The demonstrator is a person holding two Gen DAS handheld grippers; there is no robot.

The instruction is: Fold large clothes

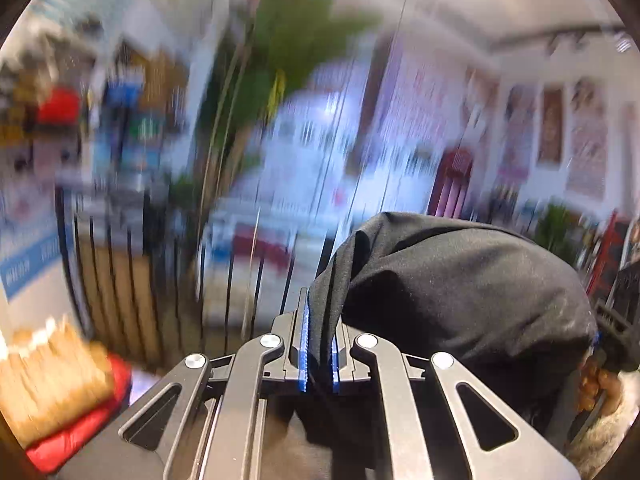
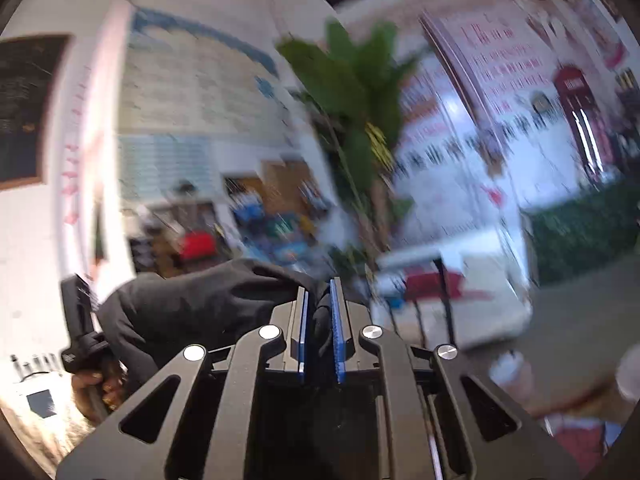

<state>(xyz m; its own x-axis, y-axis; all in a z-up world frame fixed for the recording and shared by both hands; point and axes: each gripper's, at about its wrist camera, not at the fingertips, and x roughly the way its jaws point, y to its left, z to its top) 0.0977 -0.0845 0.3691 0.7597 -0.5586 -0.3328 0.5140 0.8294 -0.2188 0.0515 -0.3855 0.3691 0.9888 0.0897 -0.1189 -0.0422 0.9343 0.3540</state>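
Note:
A large black garment (image 1: 460,280) hangs lifted in the air between my two grippers. In the left wrist view my left gripper (image 1: 320,308) is shut on a bunched edge of it, and the cloth drapes off to the right toward a hand (image 1: 600,388) holding the other gripper. In the right wrist view my right gripper (image 2: 320,292) has a fold of the same black garment (image 2: 192,304) pinched between its blue pads (image 2: 339,340). The cloth stretches left to the left gripper's body (image 2: 80,320), held by a hand (image 2: 96,388). The garment's lower part is hidden below the frames.
The background is motion-blurred. A tall green plant (image 1: 296,40) stands ahead, with a black railing (image 1: 132,280) below it. A red cushion with a tan item (image 1: 60,392) lies at lower left. A dark tabletop (image 2: 580,320) lies to the right.

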